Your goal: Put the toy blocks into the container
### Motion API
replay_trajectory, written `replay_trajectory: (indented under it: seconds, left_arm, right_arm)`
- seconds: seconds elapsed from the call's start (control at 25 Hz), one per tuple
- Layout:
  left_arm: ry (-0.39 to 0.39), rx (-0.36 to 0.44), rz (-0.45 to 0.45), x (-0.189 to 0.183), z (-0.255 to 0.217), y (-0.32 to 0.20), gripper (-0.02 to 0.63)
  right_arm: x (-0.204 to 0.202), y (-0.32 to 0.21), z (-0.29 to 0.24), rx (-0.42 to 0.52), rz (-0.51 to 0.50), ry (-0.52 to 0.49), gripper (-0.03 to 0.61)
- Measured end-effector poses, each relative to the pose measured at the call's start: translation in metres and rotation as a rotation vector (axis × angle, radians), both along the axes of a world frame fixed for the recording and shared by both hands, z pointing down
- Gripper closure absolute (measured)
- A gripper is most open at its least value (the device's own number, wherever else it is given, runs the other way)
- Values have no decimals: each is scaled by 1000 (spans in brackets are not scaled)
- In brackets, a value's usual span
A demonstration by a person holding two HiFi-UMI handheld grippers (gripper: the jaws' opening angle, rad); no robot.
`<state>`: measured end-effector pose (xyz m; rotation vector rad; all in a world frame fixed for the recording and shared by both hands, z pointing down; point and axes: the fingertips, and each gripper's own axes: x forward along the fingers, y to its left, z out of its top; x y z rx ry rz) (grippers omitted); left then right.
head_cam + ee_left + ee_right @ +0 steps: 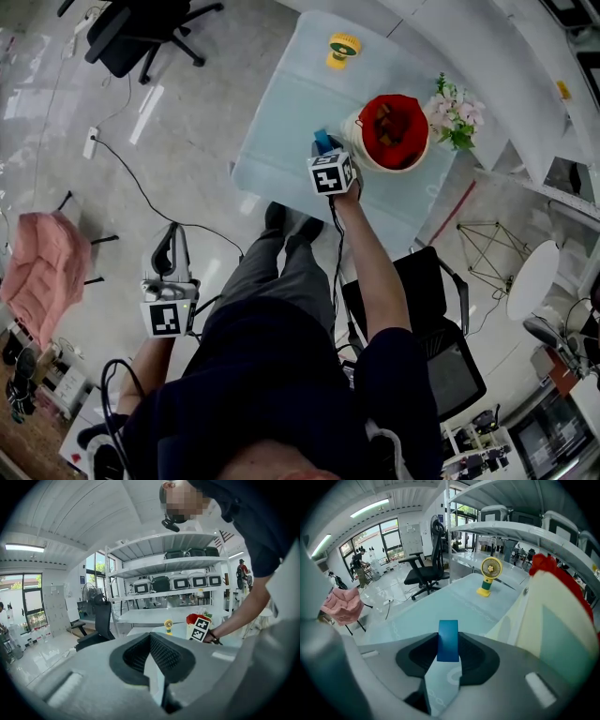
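- Pale glass-topped counter (281, 122) on a glossy grey floor; shelving with bins behind; black office chair (141, 33) and pink cloth (42, 267) off to the sides.
- Blue block (322, 140): pinched upright between the pads of the right hand-held gripper (448, 645), its top standing proud of the jaw tips; held over the counter, just beside the container.
- Container (553, 616): cream bucket with red lining, at the counter's right end, close to the right of the gripped block. A few pieces lie inside, too small to tell apart.
- Yellow fan (343, 49): at the counter's far edge, well apart from the block.
- Flowers (455, 112): touching or just beside the container's far right.
- Markings: each marker cube (330, 173) carries black-and-white square patterns.
- Right arm: stretched forward over the counter, forearm bare, hand-held gripper tilted steeply down.
- Left hand-held gripper (150, 637): pads pressed together at the tips, nothing between them.
- Left arm: bent at the person's side, tool held low over the floor, aimed forward and slightly down, well apart from the counter.
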<state>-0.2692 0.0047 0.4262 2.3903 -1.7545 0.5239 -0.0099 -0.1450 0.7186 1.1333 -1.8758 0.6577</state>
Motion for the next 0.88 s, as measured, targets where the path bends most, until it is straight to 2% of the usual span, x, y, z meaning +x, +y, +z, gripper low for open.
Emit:
replay_trajectory:
  seconds: [0.44, 0.6, 0.88]
  left_arm:
    - [20, 35, 33, 16, -10, -6, 609]
    - [32, 51, 45, 23, -14, -8, 609]
    - [37, 72, 61, 34, -22, -8, 609]
  right_arm:
    - [7, 0, -92, 114, -23, -33, 448]
    - [18, -1, -118, 129, -15, -38, 446]
    - [43, -7, -158, 213, 16, -28, 448]
